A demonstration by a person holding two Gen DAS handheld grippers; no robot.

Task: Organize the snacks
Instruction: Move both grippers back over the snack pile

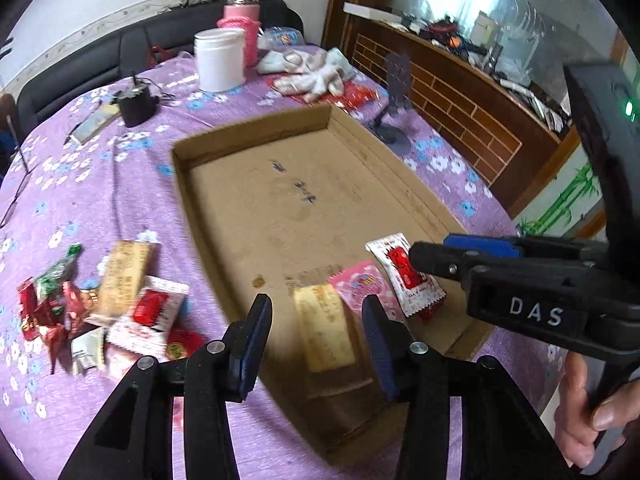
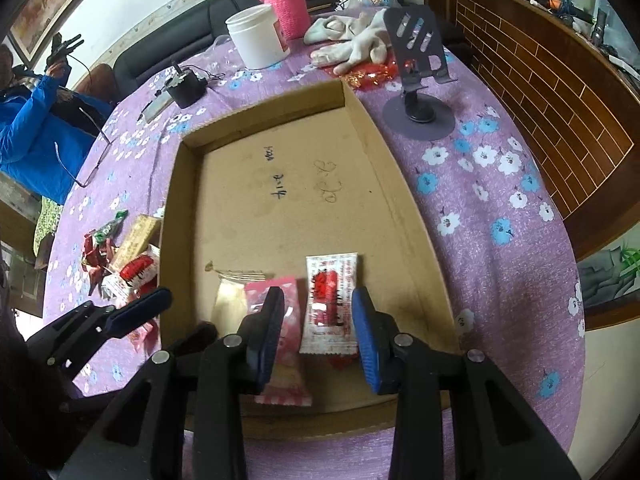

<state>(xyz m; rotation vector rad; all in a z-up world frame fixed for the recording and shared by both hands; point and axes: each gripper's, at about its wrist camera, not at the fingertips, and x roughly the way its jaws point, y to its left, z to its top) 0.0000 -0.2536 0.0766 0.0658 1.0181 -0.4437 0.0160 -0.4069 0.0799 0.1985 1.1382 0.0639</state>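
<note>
Nearest the cameras, the left gripper hangs with its jaws apart and empty over the near end of the shallow brown cardboard tray; the right gripper, likewise spread and holding nothing, straddles the white-and-red sachet. Three snacks already lie in a row at the tray's near end: a tan rectangular packet, a pink wrapped packet and that sachet. Judging from this, sorting is under way: the mixed pile of red, green, white and tan wrappers waits on the purple floral tablecloth. "DAS" is legible on the right gripper's body; blue handwriting on the tray floor is unreadable.
</note>
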